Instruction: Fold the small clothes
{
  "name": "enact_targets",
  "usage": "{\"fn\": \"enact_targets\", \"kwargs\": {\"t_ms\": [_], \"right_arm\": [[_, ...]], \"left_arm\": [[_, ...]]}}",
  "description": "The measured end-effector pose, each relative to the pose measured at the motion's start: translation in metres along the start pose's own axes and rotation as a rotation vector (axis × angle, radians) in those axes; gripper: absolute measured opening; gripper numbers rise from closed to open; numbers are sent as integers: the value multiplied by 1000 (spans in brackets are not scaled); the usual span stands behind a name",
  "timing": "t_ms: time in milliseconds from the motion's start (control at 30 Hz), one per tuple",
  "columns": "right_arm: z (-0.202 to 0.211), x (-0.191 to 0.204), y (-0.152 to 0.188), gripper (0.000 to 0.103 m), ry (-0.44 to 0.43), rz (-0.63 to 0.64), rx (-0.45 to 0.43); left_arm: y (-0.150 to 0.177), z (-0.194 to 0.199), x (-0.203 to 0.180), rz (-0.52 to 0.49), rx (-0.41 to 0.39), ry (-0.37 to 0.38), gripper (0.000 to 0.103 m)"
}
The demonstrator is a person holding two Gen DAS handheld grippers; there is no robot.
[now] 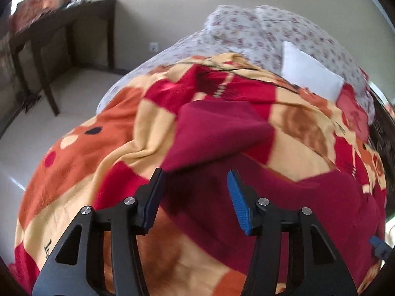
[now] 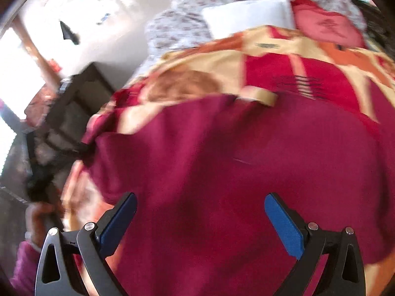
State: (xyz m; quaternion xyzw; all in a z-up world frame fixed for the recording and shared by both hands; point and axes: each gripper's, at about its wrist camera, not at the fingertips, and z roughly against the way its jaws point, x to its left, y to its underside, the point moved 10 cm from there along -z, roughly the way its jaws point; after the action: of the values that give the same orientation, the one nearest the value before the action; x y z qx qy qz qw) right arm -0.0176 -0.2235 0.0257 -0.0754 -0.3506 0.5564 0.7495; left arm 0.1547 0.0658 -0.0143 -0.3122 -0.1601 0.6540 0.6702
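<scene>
A maroon garment (image 1: 217, 133) lies spread on a red, orange and cream patterned blanket (image 1: 98, 167) on the bed. One part of it is folded over into a raised flap. My left gripper (image 1: 195, 175) is open and empty, its fingers hovering over the garment's near edge. In the right wrist view the maroon garment (image 2: 246, 162) fills the middle of the frame. My right gripper (image 2: 200, 197) is wide open and empty, just above the cloth. Both views are blurred by motion.
A floral sheet (image 1: 271, 29) and a white pillow (image 1: 311, 74) lie at the head of the bed, with a red cushion (image 2: 325, 27) beside them. A dark wooden table (image 1: 61, 32) stands on the pale floor to the left. The bed's edge drops off at the left.
</scene>
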Motion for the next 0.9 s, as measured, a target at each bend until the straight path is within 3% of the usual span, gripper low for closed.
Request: {"fn": "enact_targets", "kwargs": {"t_ms": [100, 233, 367, 500, 600, 667, 767, 867, 900], "right_arm": [[-21, 44, -29, 102, -113, 0, 5], [-62, 107, -72, 102, -218, 22, 12], [-116, 153, -90, 102, -294, 12, 70], [-165, 180, -95, 92, -290, 59, 123], [-205, 184, -94, 88, -219, 85, 182], [-222, 183, -93, 82, -218, 85, 208], [-240, 184, -88, 68, -221, 91, 226], [-247, 189, -89, 39, -255, 90, 211], [-246, 191, -89, 23, -261, 98, 209]], "left_arm": [[6, -13, 18, 32, 22, -10, 52], [13, -24, 22, 2, 50, -60, 52], [20, -23, 28, 14, 56, -28, 52], [19, -28, 38, 76, 61, 10, 52], [16, -29, 42, 108, 55, 31, 52], [15, -30, 43, 118, 53, 38, 52], [17, -32, 44, 135, 45, 47, 52], [18, -33, 44, 132, 34, 40, 52], [18, -32, 44, 127, 32, 34, 52]]}}
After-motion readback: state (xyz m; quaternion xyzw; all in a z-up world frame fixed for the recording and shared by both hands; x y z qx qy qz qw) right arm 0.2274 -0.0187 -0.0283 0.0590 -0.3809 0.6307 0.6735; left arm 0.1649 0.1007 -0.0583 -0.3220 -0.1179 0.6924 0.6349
